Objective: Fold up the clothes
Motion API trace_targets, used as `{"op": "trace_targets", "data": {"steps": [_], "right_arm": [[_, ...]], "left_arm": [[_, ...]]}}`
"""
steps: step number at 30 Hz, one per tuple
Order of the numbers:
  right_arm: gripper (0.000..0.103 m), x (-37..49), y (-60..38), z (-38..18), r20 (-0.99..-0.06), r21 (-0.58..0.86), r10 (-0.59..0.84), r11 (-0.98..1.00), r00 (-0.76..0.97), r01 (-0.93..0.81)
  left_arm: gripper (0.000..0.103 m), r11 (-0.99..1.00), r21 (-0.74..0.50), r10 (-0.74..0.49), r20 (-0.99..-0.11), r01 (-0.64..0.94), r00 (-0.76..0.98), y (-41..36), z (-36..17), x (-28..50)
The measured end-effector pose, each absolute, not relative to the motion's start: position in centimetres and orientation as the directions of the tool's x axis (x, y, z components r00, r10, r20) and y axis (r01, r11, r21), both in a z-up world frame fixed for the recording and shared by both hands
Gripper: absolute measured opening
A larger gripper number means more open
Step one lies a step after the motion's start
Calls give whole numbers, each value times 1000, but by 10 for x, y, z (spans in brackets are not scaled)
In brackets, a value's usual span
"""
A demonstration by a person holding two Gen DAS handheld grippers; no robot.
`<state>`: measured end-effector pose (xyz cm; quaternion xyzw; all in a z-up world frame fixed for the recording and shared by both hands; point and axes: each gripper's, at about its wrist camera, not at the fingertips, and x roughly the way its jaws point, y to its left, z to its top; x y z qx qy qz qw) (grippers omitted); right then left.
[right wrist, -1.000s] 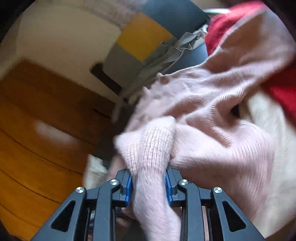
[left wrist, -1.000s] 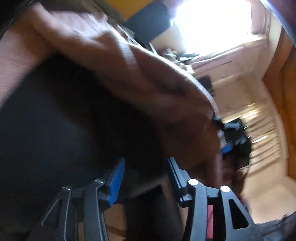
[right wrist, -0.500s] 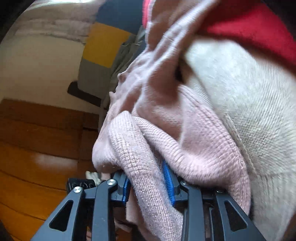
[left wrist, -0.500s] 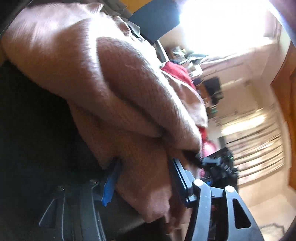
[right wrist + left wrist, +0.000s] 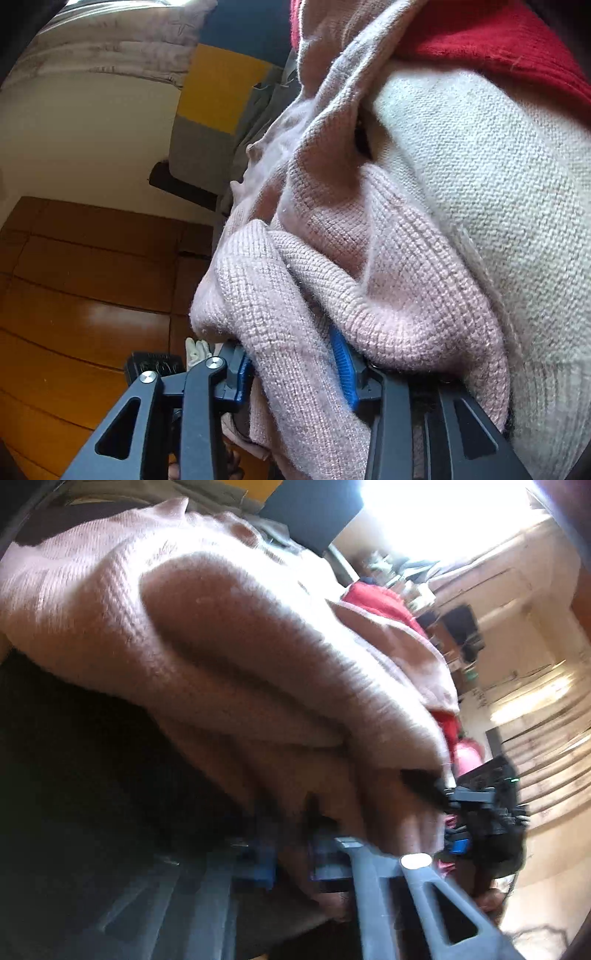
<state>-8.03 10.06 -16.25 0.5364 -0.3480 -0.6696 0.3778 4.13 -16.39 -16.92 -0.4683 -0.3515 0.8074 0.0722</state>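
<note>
The pink ribbed-knit sweater (image 5: 229, 657) fills most of the left wrist view, from the upper left down to the centre. It lies in thick rolled layers, probably because it is already folded over on itself. In the right wrist view the same sweater bunches at the centre, resting against a cream knitted garment (image 5: 491, 206) on the right and a red fluffy garment (image 5: 491, 33) at the top right; the pile seems to wait for folding.

The left gripper (image 5: 291, 853), at the bottom centre and blurred, has just been closing and now pinches a thin fold of the sweater. I judge this hold keeps one edge fixed.

The right gripper (image 5: 295, 365), at the bottom, has a thick roll of the sweater between its blue pads (image 5: 341, 365). Its jaws have just been opening, and the cloth fills the gap, so a full release I cannot tell.
</note>
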Motion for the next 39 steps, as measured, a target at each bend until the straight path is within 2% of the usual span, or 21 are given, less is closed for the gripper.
{"op": "trace_targets", "data": {"steps": [5,8,10,12,13,18,19,21,23,26,28,29,30,32,34,38,39], "right_arm": [[52,-74,96,-156,-475,858,-871,-490,-123,154],[64,-68,87,-149,-504,833,-858,-513,-98,207],[73,-63,81,-143,-521,817,-849,-527,-90,235],[89,-59,76,-137,-528,808,-845,-530,-85,255],[93,-56,73,-134,-531,804,-844,-531,-79,267],[94,-39,52,-128,-612,725,-788,-592,-65,353],[94,-38,46,-126,-635,696,-769,-612,-75,375],[94,-34,32,-118,-679,625,-726,-649,-109,433],[94,-30,14,-104,-696,558,-703,-658,-147,507],[94,-21,0,-85,-710,454,-679,-642,-184,618],[94,-11,-11,-77,-726,380,-659,-624,-198,683],[94,-10,-28,-77,-736,351,-647,-616,-199,706],[94,-9,-39,-80,-745,327,-637,-608,-198,723],[94,-10,-56,-87,-761,297,-620,-596,-192,746],[94,-17,-63,-99,-778,305,-604,-602,-172,738],[95,-32,-73,-126,-803,312,-574,-630,-157,711],[97,-33,-73,-128,-795,305,-583,-623,-167,721]], "left_arm": [[8,-745,-626,405,-699,231,-590,-197,-159,94],[8,-737,-622,356,-691,266,-629,-230,-147,149],[8,-733,-611,308,-690,299,-655,-252,-137,190],[8,-730,-595,264,-700,338,-663,-273,-130,231],[8,-732,-576,235,-715,364,-659,-284,-129,246],[12,-708,-641,315,-662,296,-679,-301,-121,300],[16,-707,-643,306,-653,294,-692,-306,-119,302],[19,-695,-644,252,-635,320,-730,-327,-118,296],[21,-698,-586,141,-676,412,-724,-378,-106,313],[22,-720,-327,-109,-818,612,-565,-397,-113,318],[25,-718,-277,-148,-835,638,-529,-409,-117,335],[33,-717,-256,-164,-842,649,-513,-415,-119,343],[36,-717,-276,-146,-838,640,-525,-414,-121,345],[51,-726,-325,-103,-820,607,-563,-392,-122,318],[57,-731,-345,-80,-814,589,-576,-382,-128,298],[58,-743,-357,-39,-821,567,-569,-374,-150,270],[58,-745,-369,-14,-824,556,-566,-375,-157,261]]}}
